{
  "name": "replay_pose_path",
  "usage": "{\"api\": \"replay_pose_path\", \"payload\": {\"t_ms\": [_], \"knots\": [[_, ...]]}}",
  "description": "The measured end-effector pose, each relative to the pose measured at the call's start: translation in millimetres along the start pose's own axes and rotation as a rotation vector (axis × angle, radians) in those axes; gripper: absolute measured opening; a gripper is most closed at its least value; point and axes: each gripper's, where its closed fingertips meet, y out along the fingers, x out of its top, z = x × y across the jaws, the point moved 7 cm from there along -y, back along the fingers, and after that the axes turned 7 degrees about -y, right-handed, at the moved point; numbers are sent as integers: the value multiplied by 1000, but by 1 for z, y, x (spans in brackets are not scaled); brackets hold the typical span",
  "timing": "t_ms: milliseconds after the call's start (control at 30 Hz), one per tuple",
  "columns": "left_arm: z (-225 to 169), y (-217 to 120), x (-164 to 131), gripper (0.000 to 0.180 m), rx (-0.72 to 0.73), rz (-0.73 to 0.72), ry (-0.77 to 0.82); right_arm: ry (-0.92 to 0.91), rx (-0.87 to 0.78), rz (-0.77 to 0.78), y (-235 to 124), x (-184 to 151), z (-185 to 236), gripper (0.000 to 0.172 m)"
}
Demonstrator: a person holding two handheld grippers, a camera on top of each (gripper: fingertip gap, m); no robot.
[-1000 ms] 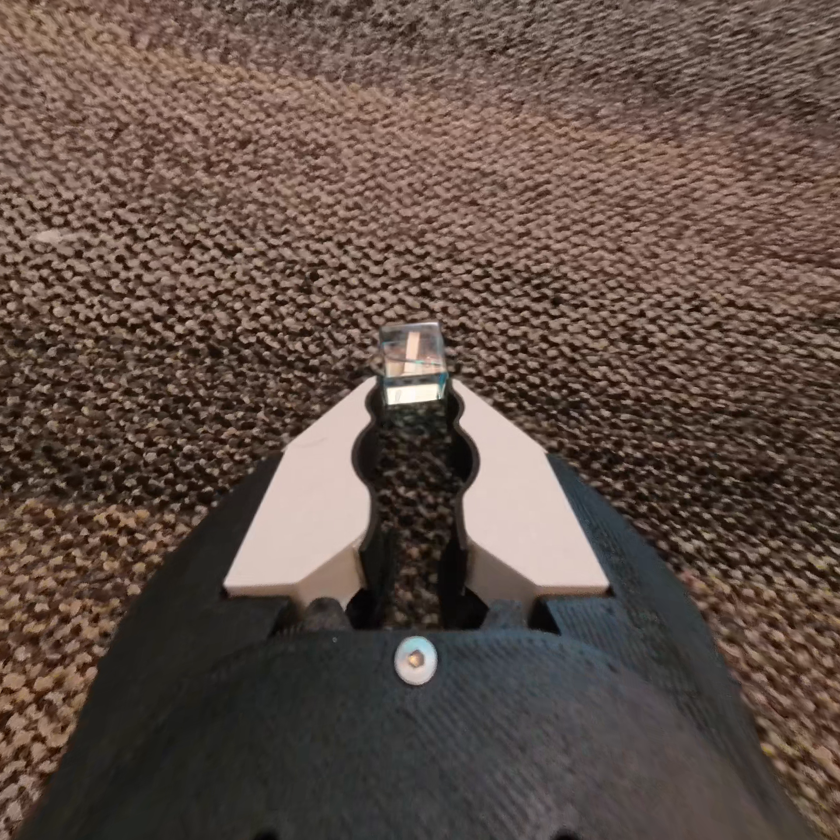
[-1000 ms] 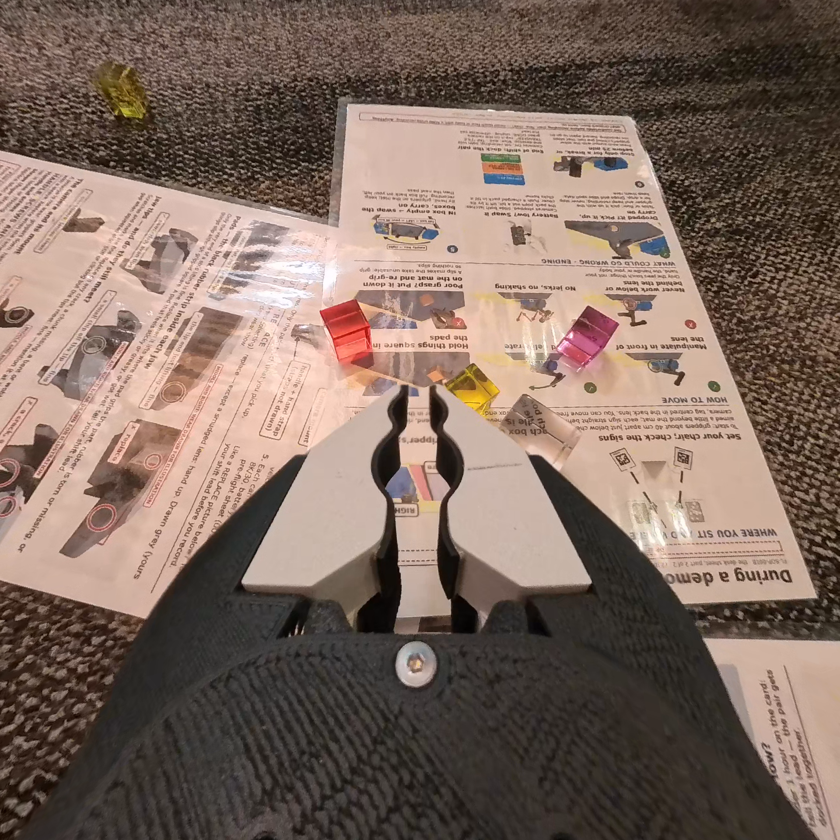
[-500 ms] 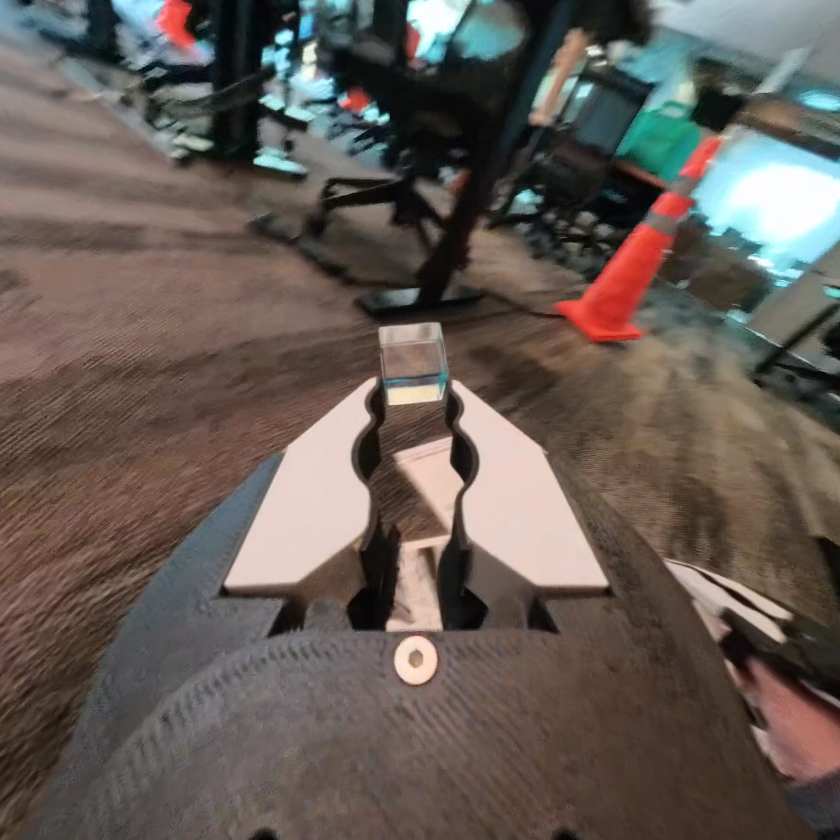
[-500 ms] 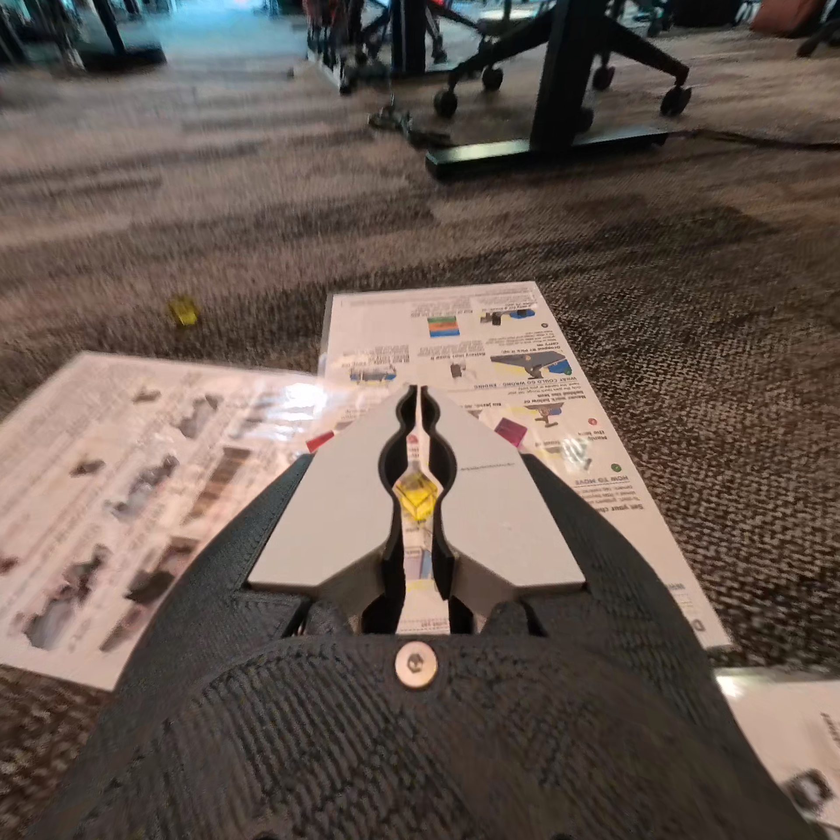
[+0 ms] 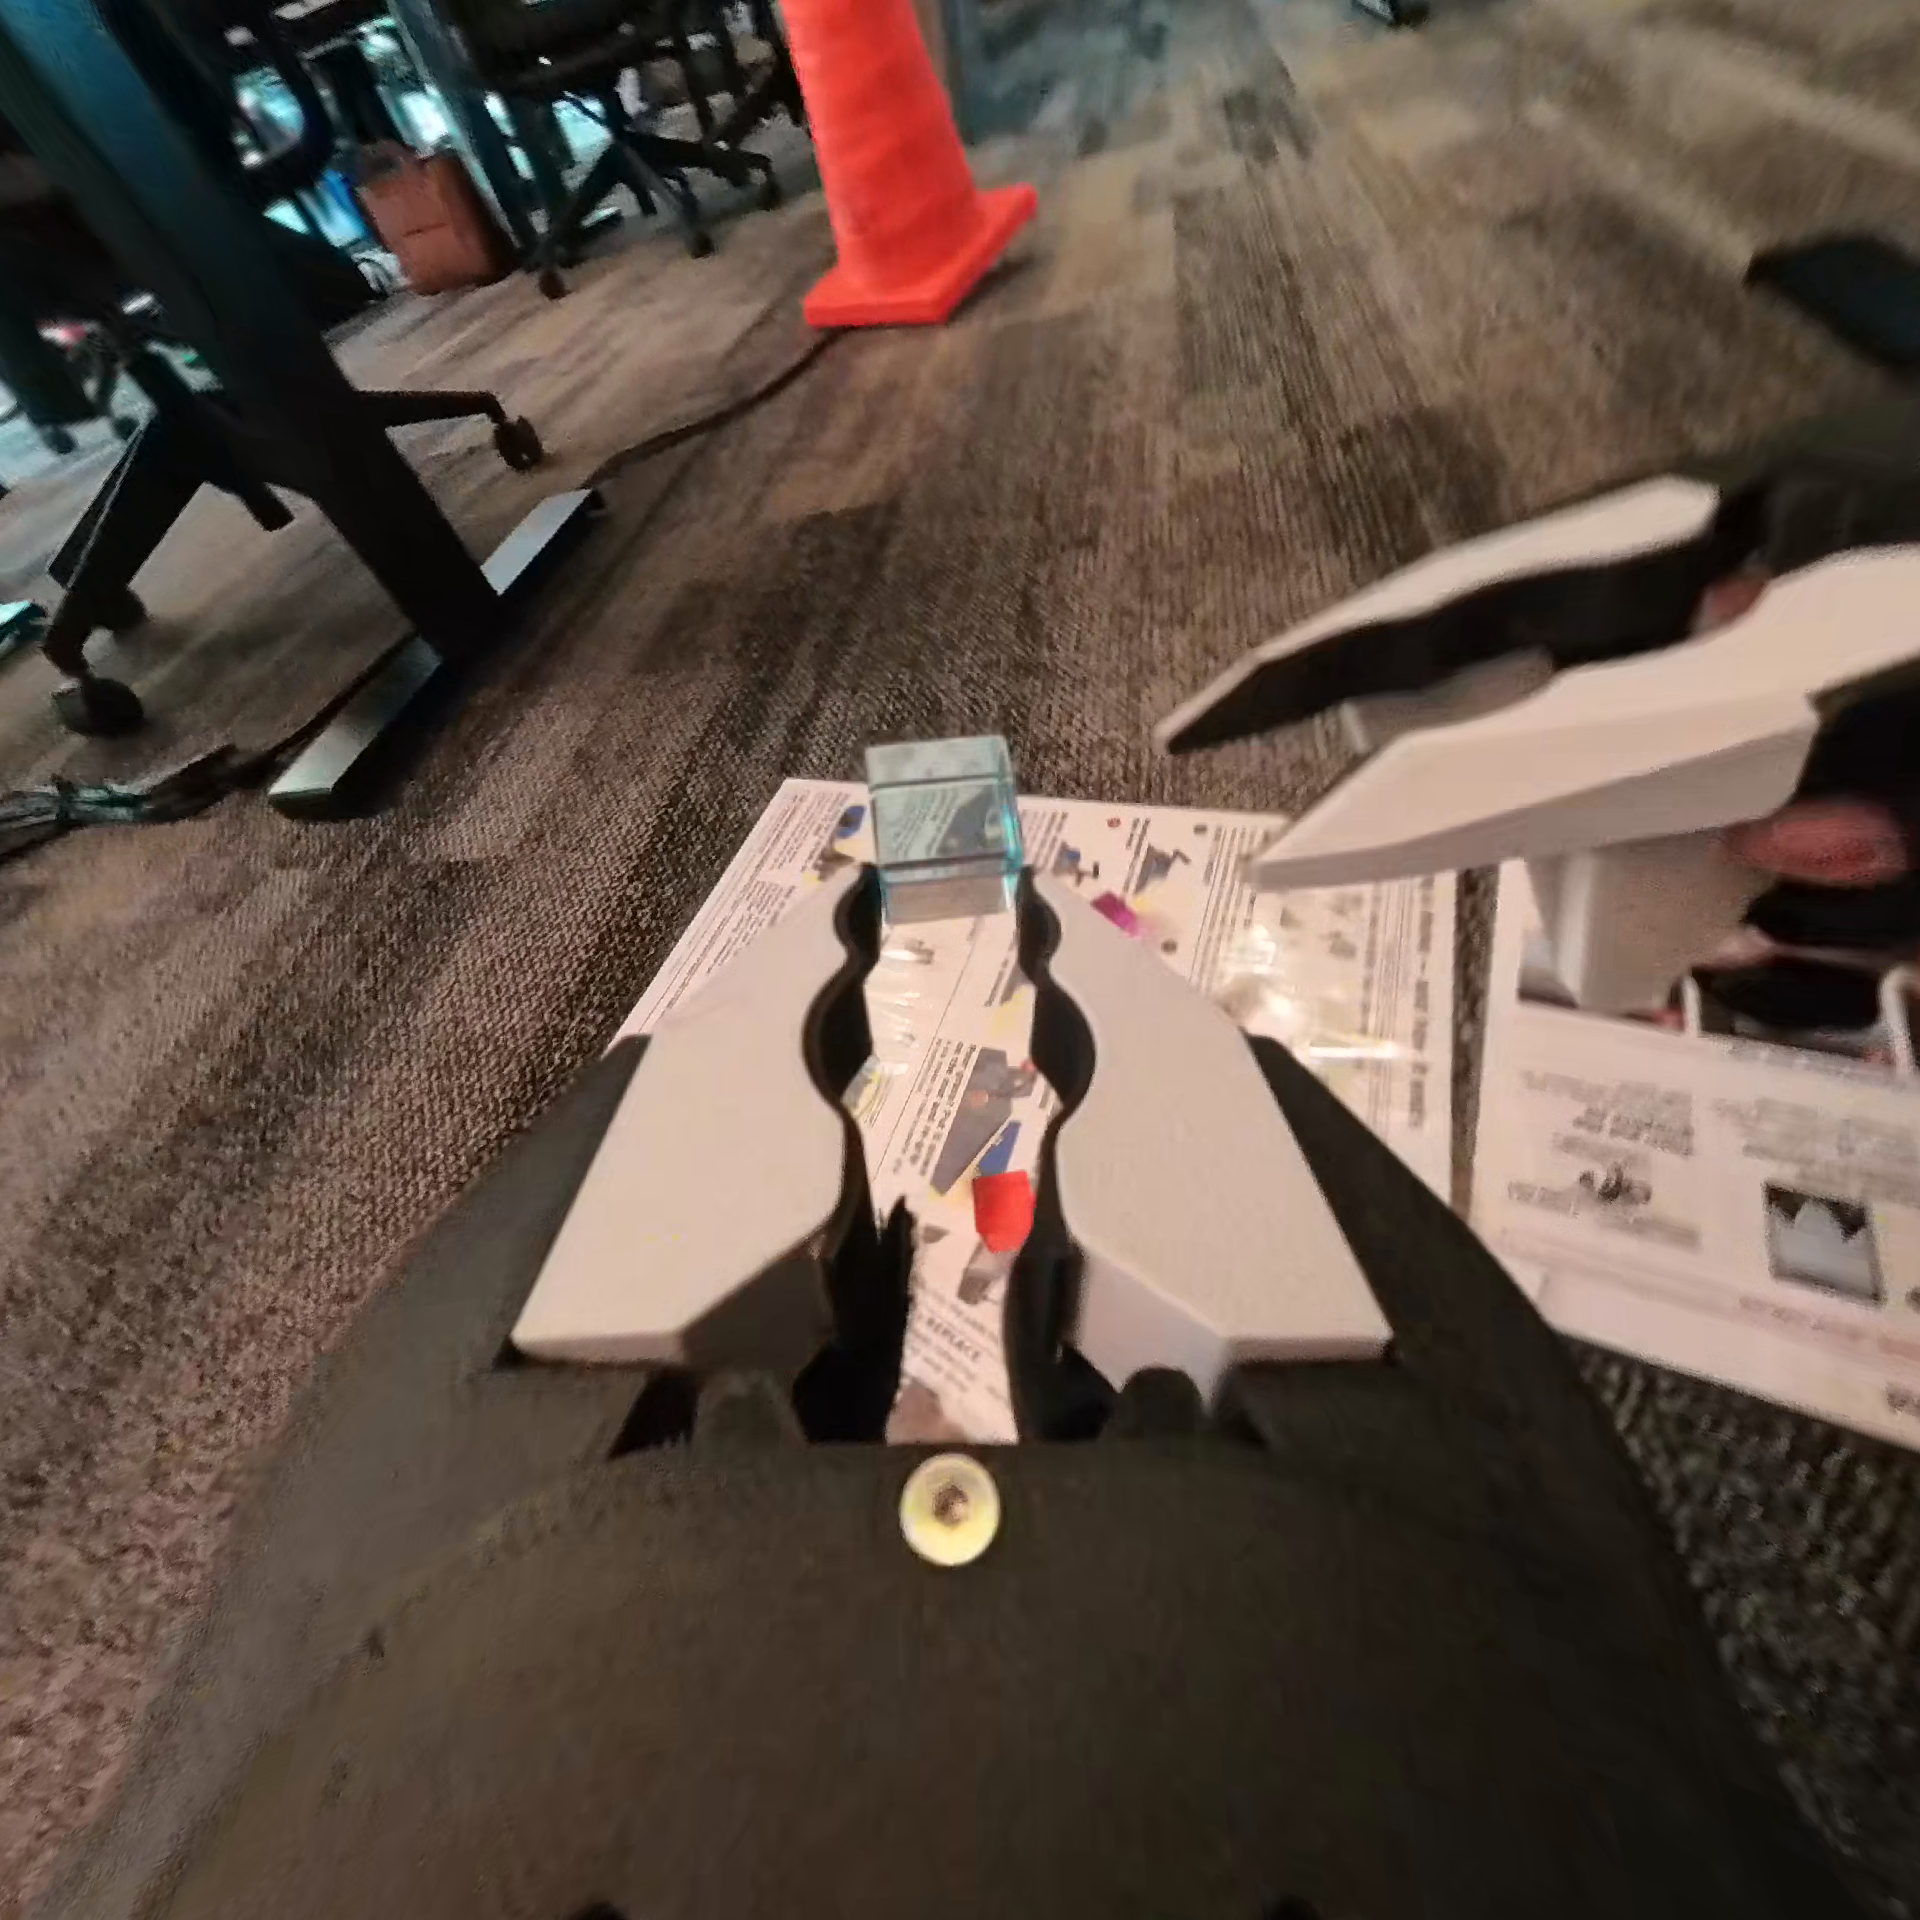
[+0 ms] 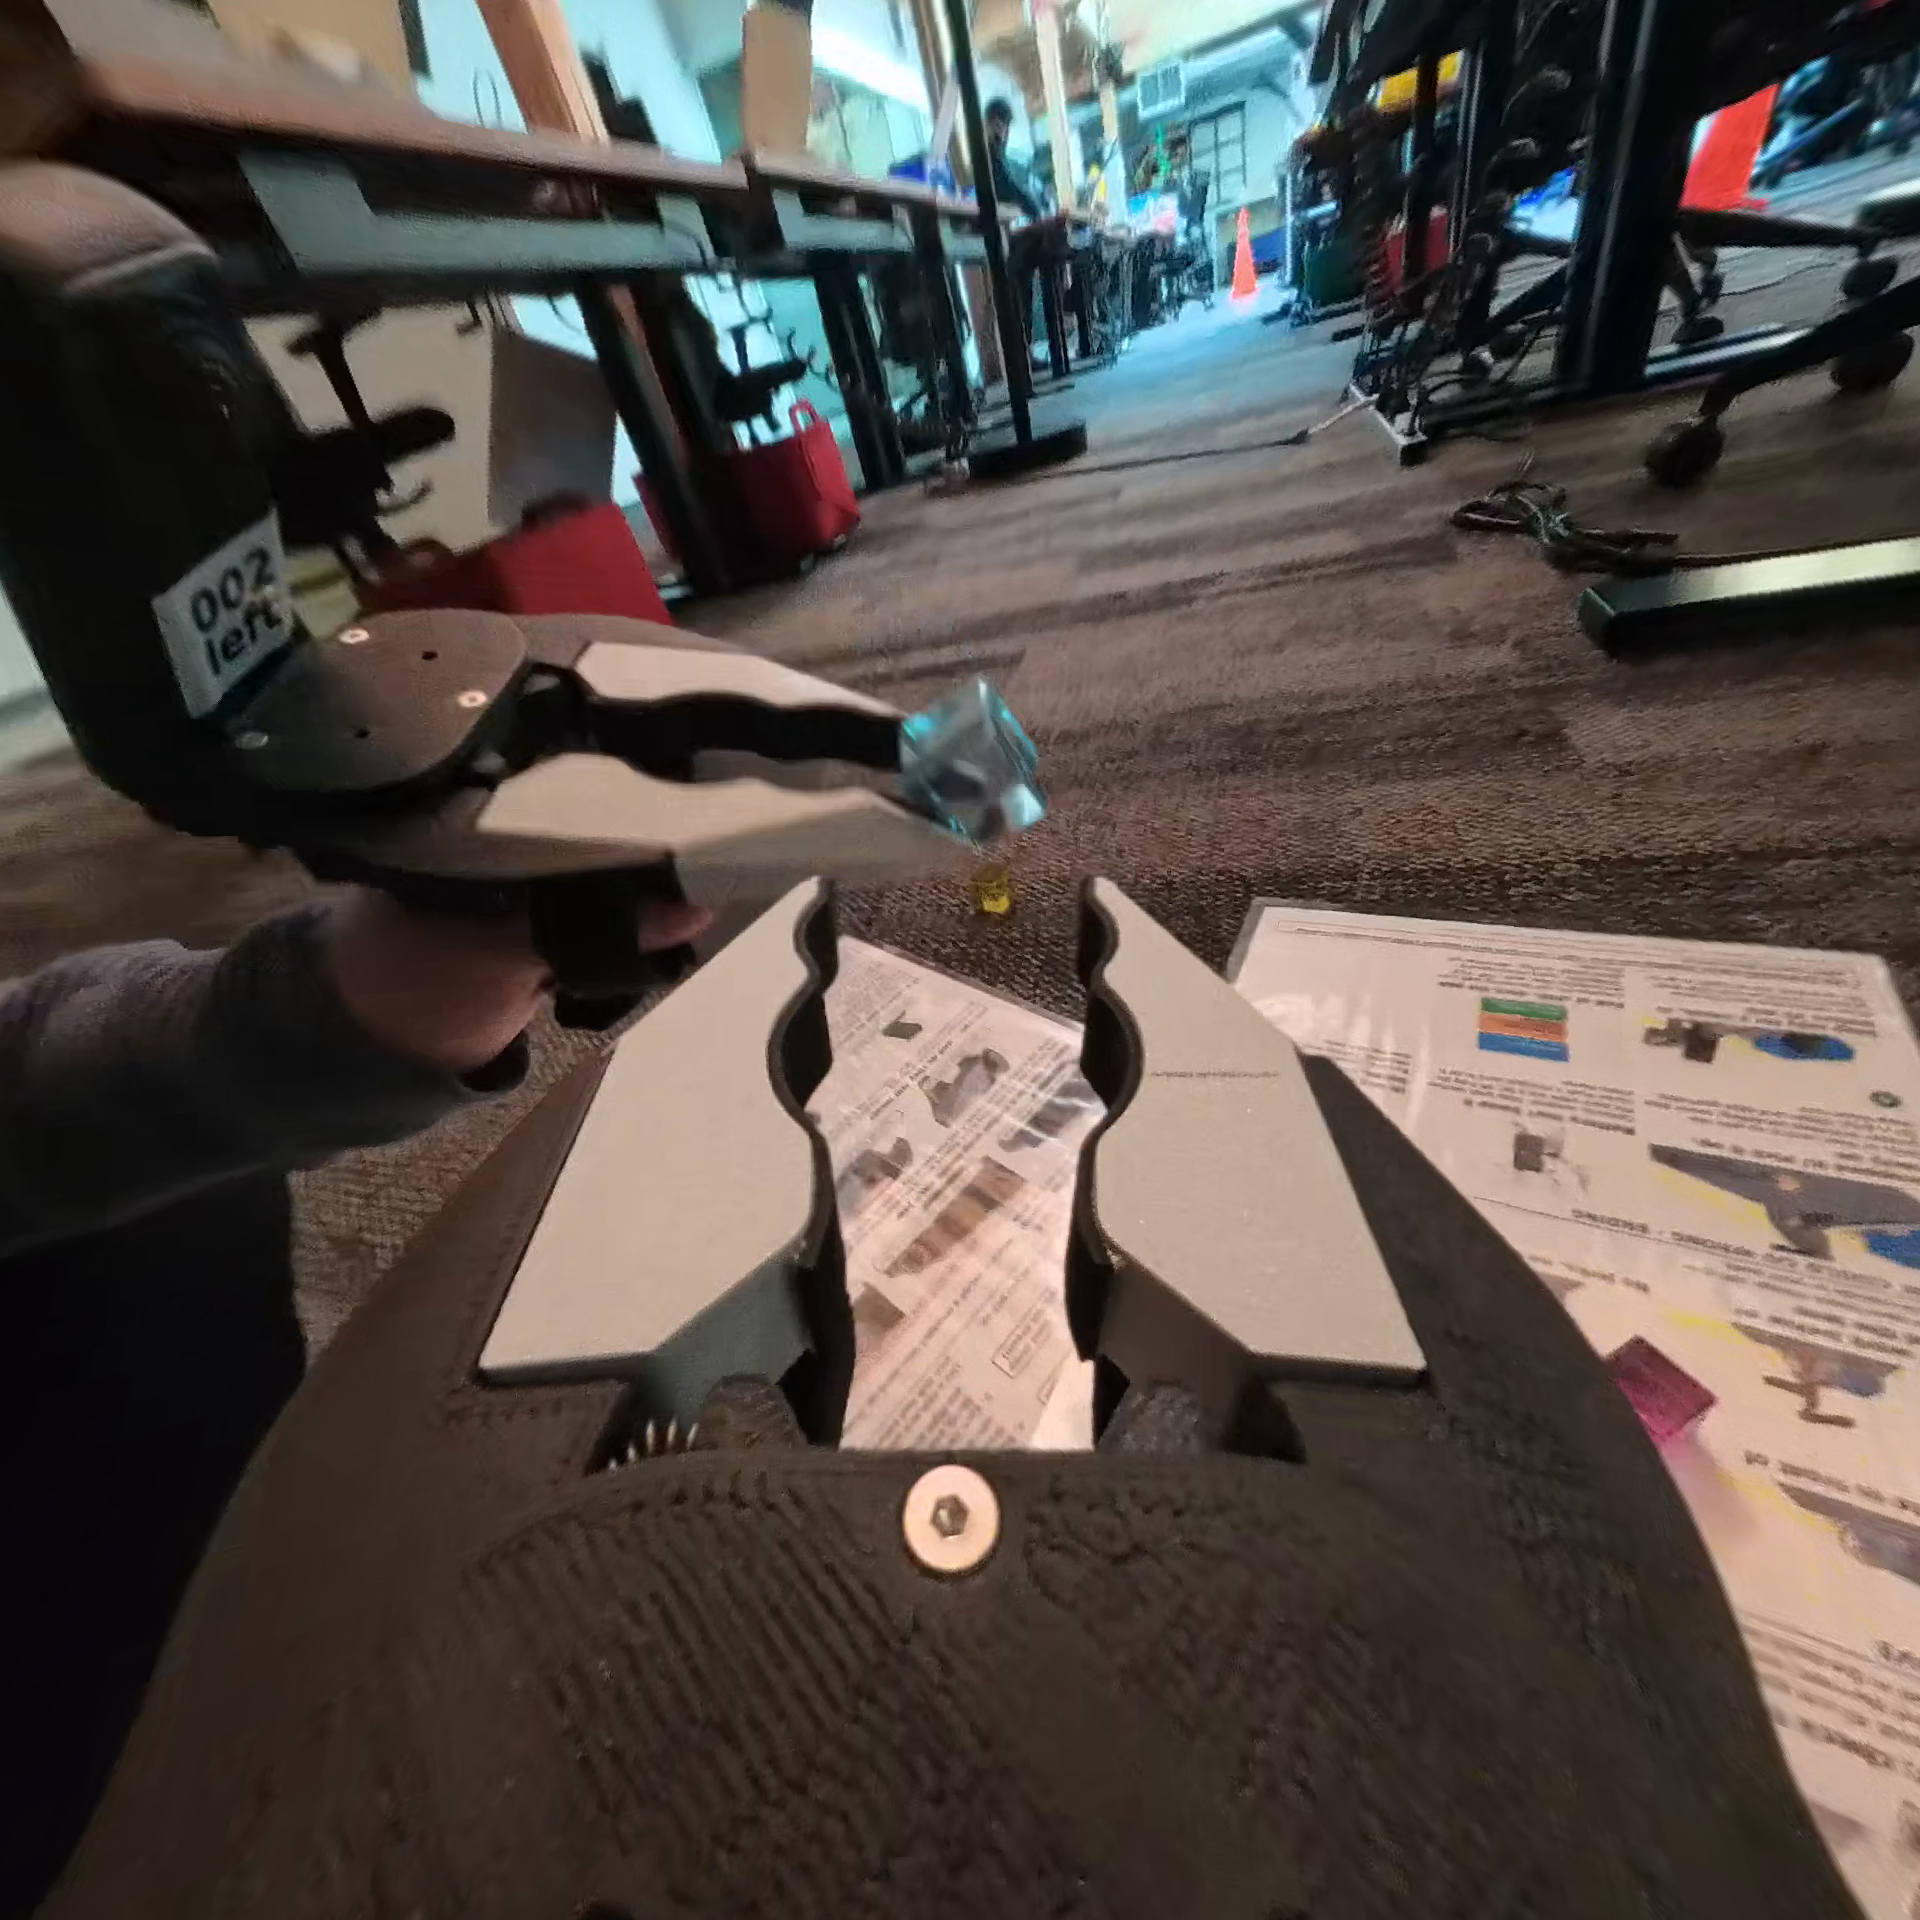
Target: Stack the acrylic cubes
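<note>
My left gripper is shut on a clear light-blue cube, which sticks out of its fingertips above the carpet. The right wrist view shows the same gripper at the left, with both tips pressed on the cube. My right gripper is open and empty, just below and behind that cube. It also shows at the right of the left wrist view, jaws apart. A small yellow cube lies on the carpet beyond the right fingertips.
Laminated instruction sheets lie on the grey-brown carpet under both grippers. On them lie a magenta cube and a red cube. An orange cone, desk legs and wheeled chairs stand farther off. Some 4 centimetres of space lies between my two pairs of fingers.
Both grippers have tilted up from the floor. The left one kept its cube and swung over the sheets. The right jaws, shut half a second ago, have opened wide.
</note>
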Motion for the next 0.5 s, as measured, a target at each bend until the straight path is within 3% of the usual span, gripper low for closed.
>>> {"api": "replay_pose_path", "payload": {"t_ms": [333,500], "knots": [[-29,18,-27,24,-38,119,255,-112,-154,324,25,-16,-1,34],[-37,19,-30,24,-51,119,304,-86,-169,385,25,-23,-3,29]]}}
